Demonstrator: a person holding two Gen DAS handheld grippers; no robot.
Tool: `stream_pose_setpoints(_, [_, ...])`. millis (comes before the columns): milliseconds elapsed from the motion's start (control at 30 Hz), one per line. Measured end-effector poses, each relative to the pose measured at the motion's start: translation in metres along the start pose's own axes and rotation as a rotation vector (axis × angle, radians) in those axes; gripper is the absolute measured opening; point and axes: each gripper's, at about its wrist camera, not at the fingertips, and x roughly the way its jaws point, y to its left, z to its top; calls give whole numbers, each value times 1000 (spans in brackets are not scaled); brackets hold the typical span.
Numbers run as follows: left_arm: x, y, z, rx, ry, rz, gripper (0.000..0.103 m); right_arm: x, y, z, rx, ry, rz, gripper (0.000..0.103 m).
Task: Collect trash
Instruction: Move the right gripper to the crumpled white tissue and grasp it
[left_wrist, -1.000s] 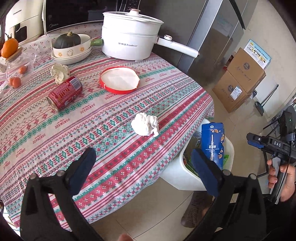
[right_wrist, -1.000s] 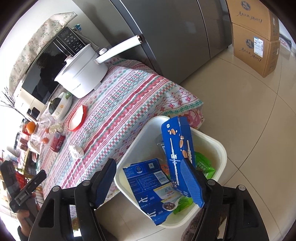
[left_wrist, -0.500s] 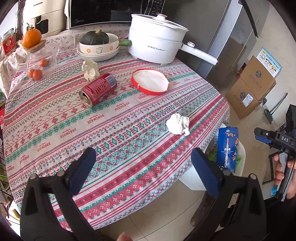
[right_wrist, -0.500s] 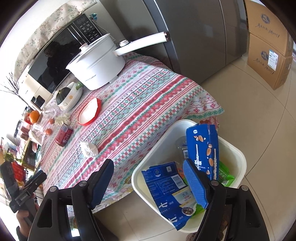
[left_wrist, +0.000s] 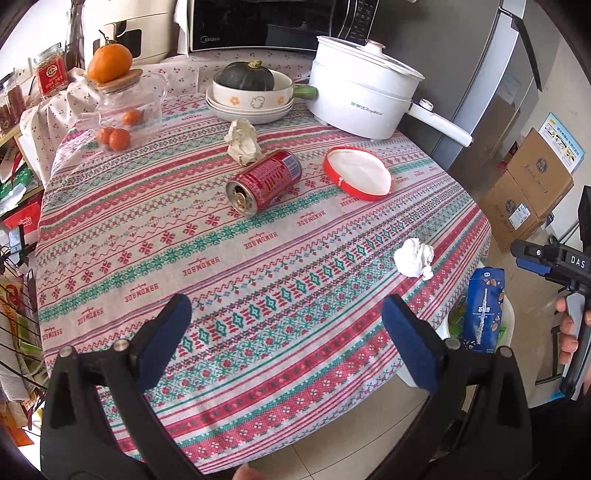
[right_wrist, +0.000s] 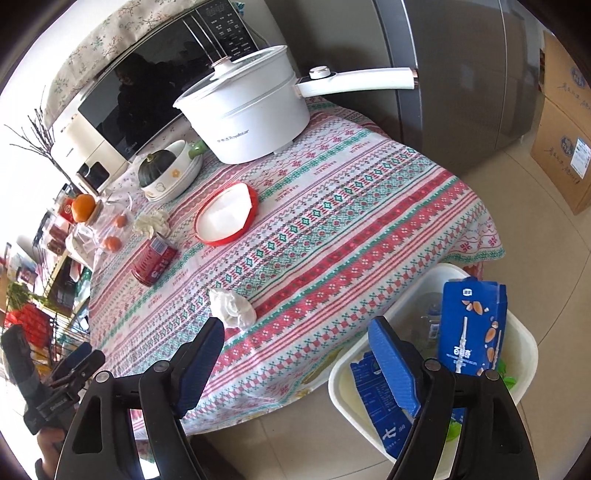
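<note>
Both my claws are released and hold nothing: left claw (left_wrist: 284, 332), right claw (right_wrist: 297, 354), its jaws just widened. White plastic bin (right_wrist: 524, 343) beside the table (right_wrist: 332, 221) holds blue cartons. Left on the cloth: near crumpled tissue (right_wrist: 231, 308), far wad (left_wrist: 242, 142), dented red can (left_wrist: 264, 181).

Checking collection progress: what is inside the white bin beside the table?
The white bin holds an upright blue snack box, a flat blue package and green wrappers. The right tongs and the packages cover whatever lies beneath.
</note>
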Motion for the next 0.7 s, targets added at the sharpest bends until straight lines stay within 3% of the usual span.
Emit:
stream_pose_setpoints(233, [8, 13, 0, 0, 27, 46, 102, 55, 37, 5, -42, 85, -38, 82])
stream_pose_setpoints(533, [8, 31, -3, -5, 38, 81, 102, 98, 83, 3, -109, 118, -41, 80])
stream_pose_setpoints(633, [9, 37, -6, -8, 45, 88, 102, 110, 89, 1, -120, 132, -55, 63])
stream_pose_setpoints(700, [9, 40, -7, -10, 49, 94, 102, 118, 90, 0, -125, 143, -65, 45])
